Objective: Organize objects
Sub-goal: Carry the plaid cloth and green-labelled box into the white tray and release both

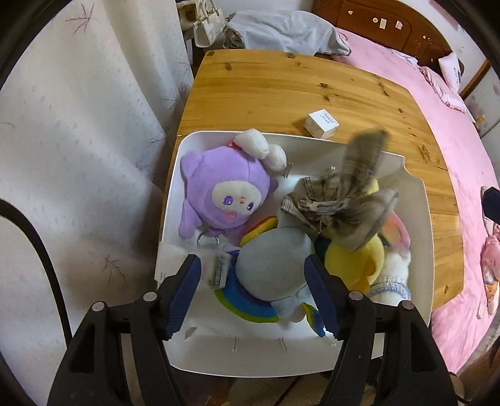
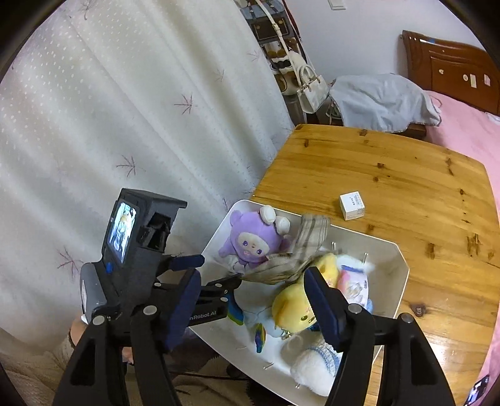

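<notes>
Left hand-held gripper [image 1: 253, 296] spread above bin [image 1: 175, 200], blurred plaid cloth [image 1: 340, 200] seemingly beyond fingertips

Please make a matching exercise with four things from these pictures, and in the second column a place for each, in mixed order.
1. purple plush
2. small white box
3. checked cloth
4. white handbag

A. on the bare wooden table
B. beyond the table's far edge
C. far-left corner of the white bin
D. on top of the yellow plush

Pairs: 1-C, 2-A, 3-D, 4-B
</notes>
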### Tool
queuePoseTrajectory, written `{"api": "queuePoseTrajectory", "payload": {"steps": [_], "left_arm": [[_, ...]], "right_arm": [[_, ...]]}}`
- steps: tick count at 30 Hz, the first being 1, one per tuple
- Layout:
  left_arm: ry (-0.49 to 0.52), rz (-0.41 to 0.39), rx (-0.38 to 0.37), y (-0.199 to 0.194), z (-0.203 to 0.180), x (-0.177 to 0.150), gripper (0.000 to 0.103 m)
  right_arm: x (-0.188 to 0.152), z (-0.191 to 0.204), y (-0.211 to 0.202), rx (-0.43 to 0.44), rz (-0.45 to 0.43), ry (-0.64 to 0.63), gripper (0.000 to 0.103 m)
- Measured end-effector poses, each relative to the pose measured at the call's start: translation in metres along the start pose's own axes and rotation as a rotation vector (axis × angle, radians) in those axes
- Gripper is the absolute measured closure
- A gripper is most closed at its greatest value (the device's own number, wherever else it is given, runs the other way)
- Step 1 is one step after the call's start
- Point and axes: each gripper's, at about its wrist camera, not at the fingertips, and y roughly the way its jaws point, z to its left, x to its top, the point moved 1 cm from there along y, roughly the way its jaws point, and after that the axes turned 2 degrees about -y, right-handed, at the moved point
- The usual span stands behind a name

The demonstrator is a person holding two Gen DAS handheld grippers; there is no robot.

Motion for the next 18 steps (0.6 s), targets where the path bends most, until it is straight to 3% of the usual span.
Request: {"api": "queuePoseTrajectory", "payload": {"steps": [18], "left_arm": [[0.090, 0.014, -0.033, 0.004, -0.008, 0.000, 0.021]], "right_arm": [[0.004, -0.007, 0.015, -0.049, 0.014, -0.023, 0.034]]}}
